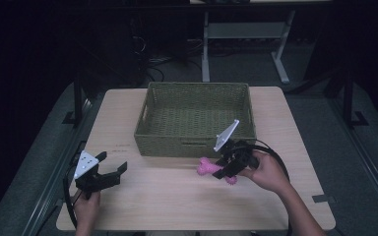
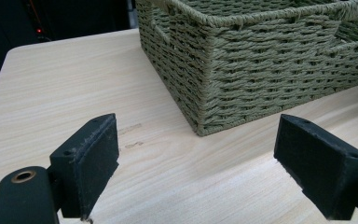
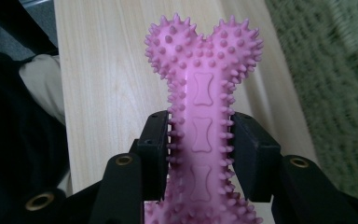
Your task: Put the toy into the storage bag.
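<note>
A pink spiky bone toy (image 1: 211,169) (image 3: 201,126) is clamped by its shaft in my right gripper (image 1: 225,169) (image 3: 200,144), which is shut on it just in front of the green woven basket (image 1: 195,145). The bone's knobbed end points left over the table. My left gripper (image 1: 109,169) (image 2: 196,168) stands open near the table's front left, nothing between its jaws, facing the basket's near corner (image 2: 205,93).
The basket's inside looks bare and it sits at the back middle of the light wooden table (image 1: 152,206). Dark floor, cables and a white table leg frame (image 1: 205,49) lie beyond the far edge.
</note>
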A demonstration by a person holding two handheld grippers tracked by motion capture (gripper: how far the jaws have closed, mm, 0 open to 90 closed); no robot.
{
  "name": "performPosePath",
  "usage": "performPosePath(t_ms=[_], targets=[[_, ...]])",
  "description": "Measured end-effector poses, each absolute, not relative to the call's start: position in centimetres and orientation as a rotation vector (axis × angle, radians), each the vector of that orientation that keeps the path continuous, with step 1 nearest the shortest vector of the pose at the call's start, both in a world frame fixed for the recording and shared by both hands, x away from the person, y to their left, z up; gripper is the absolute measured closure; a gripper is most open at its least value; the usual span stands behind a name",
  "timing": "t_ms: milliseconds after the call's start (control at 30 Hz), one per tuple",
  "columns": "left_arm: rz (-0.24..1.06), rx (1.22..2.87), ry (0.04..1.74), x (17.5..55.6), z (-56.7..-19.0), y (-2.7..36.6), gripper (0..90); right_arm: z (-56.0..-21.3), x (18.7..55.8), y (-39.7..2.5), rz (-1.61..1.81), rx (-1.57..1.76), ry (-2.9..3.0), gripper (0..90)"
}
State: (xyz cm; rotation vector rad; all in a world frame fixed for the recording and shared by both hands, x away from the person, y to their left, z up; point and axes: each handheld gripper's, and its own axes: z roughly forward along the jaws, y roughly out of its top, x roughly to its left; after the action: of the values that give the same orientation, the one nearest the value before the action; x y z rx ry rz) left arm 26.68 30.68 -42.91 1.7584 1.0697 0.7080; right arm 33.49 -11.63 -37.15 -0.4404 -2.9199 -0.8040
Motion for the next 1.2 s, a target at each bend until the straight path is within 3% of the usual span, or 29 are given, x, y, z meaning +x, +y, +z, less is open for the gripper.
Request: performPosePath(t_ms=[367,1200], targets=[[0.706,1.755,1.071,26.7,-42.9,30.7,13.3,-33.6,35.7,-12.3,-0.890,-0.431,-2.895,58.1],[0.703,1.755,1.072,26.8,-42.9,30.4,13.3,-30.6,38.3,-12.5,-0.914,-0.414,-2.889,58.1]])
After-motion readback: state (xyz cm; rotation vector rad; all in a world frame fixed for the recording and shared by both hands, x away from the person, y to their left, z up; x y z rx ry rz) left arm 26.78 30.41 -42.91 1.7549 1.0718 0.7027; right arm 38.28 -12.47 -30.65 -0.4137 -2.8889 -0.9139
